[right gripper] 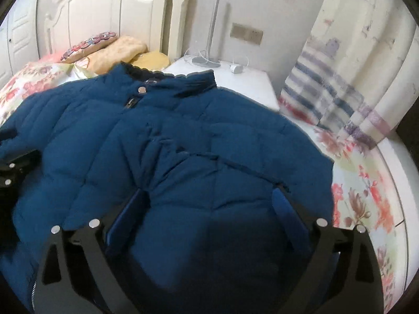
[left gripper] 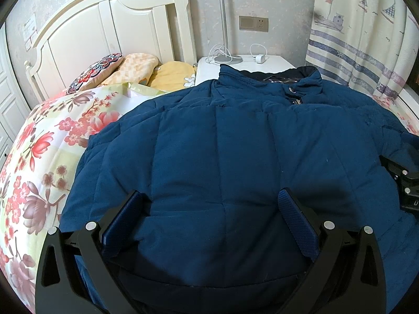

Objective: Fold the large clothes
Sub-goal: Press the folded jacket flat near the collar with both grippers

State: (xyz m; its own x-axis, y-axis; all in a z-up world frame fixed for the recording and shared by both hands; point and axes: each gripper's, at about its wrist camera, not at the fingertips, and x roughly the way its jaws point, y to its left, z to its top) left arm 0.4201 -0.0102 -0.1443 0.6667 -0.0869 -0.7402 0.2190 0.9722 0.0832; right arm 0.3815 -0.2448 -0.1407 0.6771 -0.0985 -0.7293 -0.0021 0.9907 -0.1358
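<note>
both grippers, left [left gripper: 209, 209] and right [right gripper: 209, 206], fingers spread wide over the coat [left gripper: 235, 136] on the bed [left gripper: 52, 144]. pinch low at the hem, both sides together.

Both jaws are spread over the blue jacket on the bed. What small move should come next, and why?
Probably lower the right gripper and close it on the jacket hem. Both grippers hang open above the padded fabric, gripping nothing, and the left gripper is open too. The jacket lies zipped and front up on the floral bedspread, so a fold needs a hold first.
</note>
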